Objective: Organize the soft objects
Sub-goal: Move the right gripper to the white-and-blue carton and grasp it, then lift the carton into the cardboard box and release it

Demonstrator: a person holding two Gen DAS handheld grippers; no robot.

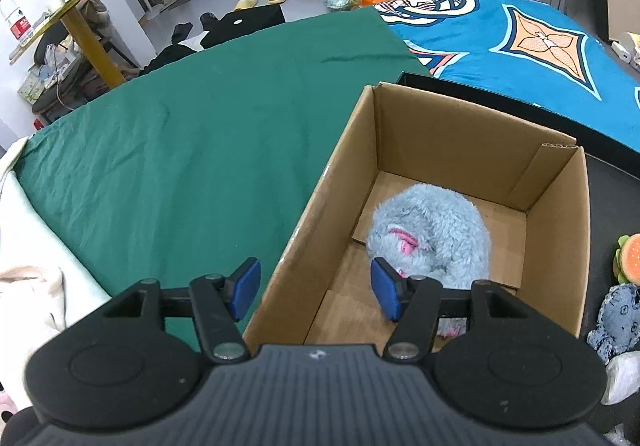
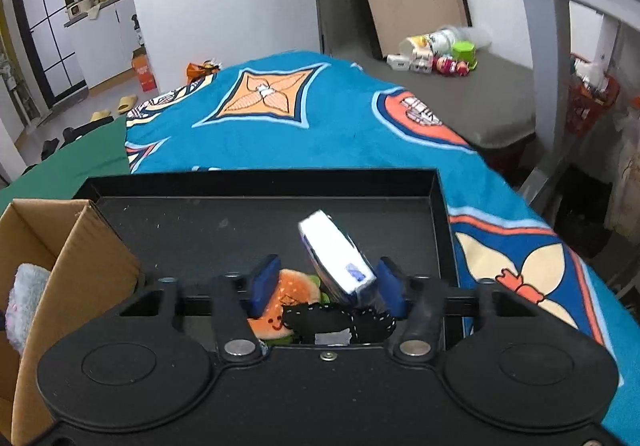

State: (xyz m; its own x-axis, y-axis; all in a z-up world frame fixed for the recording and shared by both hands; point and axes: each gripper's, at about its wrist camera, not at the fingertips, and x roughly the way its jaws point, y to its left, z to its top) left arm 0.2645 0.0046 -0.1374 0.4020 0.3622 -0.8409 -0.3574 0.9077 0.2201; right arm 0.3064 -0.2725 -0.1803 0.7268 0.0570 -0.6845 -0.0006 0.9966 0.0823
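Note:
A cardboard box stands on a black tray and holds a fluffy grey-blue plush with pink marks. My left gripper is open and empty, straddling the box's near-left wall. In the right wrist view my right gripper is open over the black tray; between its fingers lie a burger plush, a black stitched plush and a white and blue pack. The burger plush and a blue patterned plush show at the left wrist view's right edge.
A green cloth covers the surface left of the box. A blue patterned blanket lies behind the tray. A white cloth lies at the near left. Toys and bottles sit on a grey surface at the back right.

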